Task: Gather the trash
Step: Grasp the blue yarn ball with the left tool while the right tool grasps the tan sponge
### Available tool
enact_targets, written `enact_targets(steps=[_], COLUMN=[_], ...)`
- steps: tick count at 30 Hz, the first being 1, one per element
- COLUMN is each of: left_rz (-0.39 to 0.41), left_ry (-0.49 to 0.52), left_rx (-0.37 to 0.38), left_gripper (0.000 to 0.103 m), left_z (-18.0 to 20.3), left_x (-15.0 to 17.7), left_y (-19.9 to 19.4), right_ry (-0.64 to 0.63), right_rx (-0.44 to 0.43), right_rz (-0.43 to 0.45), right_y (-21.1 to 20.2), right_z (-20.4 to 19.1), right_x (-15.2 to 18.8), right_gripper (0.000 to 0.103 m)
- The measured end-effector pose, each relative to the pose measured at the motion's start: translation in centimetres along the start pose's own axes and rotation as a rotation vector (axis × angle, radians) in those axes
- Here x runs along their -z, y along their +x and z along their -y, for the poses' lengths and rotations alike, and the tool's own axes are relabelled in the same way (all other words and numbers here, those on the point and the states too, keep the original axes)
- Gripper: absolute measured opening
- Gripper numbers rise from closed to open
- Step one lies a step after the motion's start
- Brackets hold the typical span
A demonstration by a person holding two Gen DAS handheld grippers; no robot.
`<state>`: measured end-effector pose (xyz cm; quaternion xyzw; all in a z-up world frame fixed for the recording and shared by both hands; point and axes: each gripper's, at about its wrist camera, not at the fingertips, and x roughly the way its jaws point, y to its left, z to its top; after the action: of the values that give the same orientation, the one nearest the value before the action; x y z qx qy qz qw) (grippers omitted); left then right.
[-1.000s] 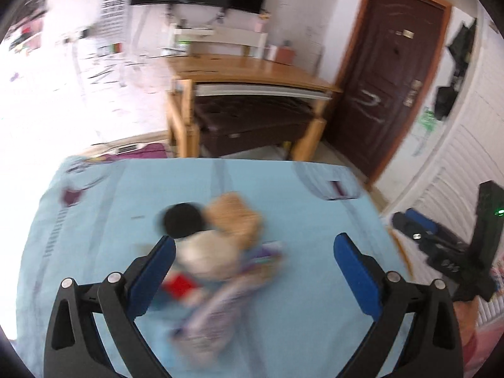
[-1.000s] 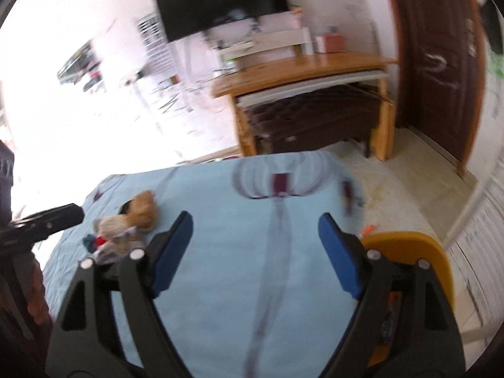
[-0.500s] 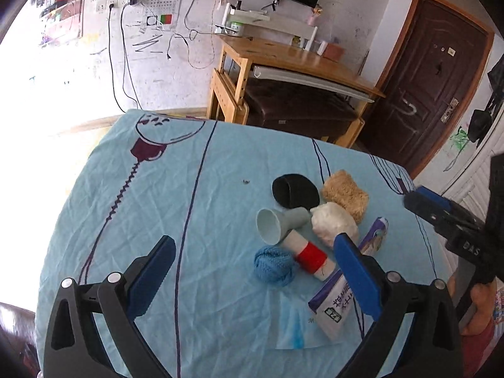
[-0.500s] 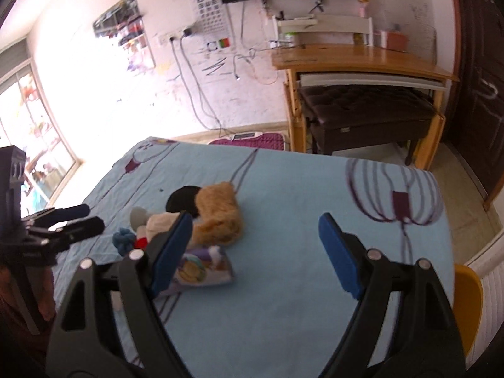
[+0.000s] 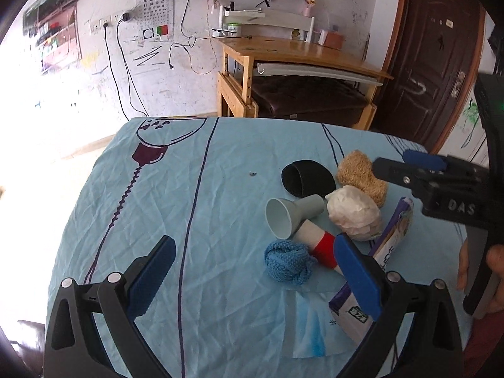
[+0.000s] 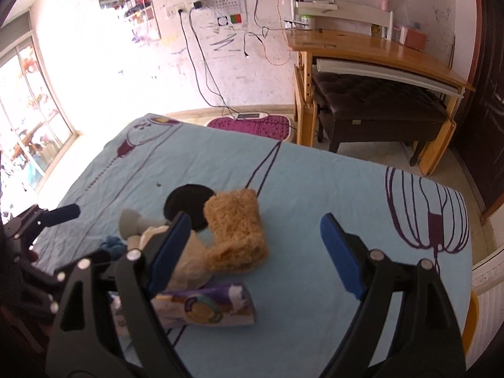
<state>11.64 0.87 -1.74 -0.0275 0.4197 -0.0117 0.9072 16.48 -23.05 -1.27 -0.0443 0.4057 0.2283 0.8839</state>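
Both tools, left and right, gape wide, holding nothing; the trash pile on the surface now appears nearer than before.

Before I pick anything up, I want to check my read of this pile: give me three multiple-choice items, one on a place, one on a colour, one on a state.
1. Where is the sponge relative to the black disc?
A. on its right
B. on its left
C. under it

2. What colour is the yarn ball?
A. red
B. blue
C. yellow

3. How is the left gripper?
A. shut on the funnel
B. shut, empty
C. open, empty

Answers:
1. A: in the left wrist view the sponge lies right of the disc.
2. B: its knit is blue.
3. C: its jaws stand wide apart; the funnel lies free on the cloth.
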Motion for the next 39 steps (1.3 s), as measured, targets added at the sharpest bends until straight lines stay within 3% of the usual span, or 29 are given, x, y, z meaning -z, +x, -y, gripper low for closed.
enact_targets(steps=[2, 4, 6, 9, 11, 12, 13, 16, 19, 30, 39], left_rz=[0.008, -0.007, -0.024, -0.027, -0.030, -0.025, -0.021, -0.017, -0.002, 0.047, 0.118], left_ry=[0.005, 0.008, 0.021, 0.068, 0.094, 0.105, 0.107, 0.102, 0.076, -0.009, -0.002], left_rx=[-0.008, -0.002, 0.036, 0.057, 0.059, 0.058, 0.063, 0.073, 0.079, 0.107, 0.106], left_gripper=[0.086, 0.066, 0.054, 0.043, 0.038, 0.035, 0.028, 0.025, 0.024, 0.024, 0.024], left_z=[0.1, 0.3, 0.4, 1.3, 1.7, 1.9, 1.9, 1.8, 1.3, -1.1, -0.7], left_x=[0.1, 0.3, 0.6, 1.3, 1.8, 2.0, 2.0, 2.2, 2.4, 2.2, 1.4], left_y=[0.1, 0.4, 0.8, 1.0, 1.1, 1.0, 0.9, 0.8, 0.4, -1.3, -4.3], right_ry=[0.002, 0.011, 0.008, 0.000, -0.007, -0.008, -0.006, -0.007, 0.007, 0.070, 0.073], right_rx=[0.009, 0.005, 0.009, 0.016, 0.021, 0.014, -0.003, -0.026, -0.033, -0.091, 0.037], right_rz=[-0.010, -0.028, -0.042, -0.062, -0.072, -0.078, -0.078, -0.065, -0.026, 0.079, 0.229], right_y=[0.5, 1.1, 1.6, 2.3, 2.7, 2.9, 3.0, 2.6, 1.7, -1.2, -5.6], right_z=[0.0, 0.1, 0.1, -0.1, -0.1, -0.1, 0.0, 0.0, 0.1, 1.1, 2.0], right_x=[-0.1, -0.1, 0.1, 0.4, 0.6, 0.6, 0.7, 0.8, 0.8, 0.3, 1.0], right_gripper=[0.082, 0.082, 0.082, 0.081, 0.076, 0.069, 0.065, 0.049, 0.039, 0.039, 0.039])
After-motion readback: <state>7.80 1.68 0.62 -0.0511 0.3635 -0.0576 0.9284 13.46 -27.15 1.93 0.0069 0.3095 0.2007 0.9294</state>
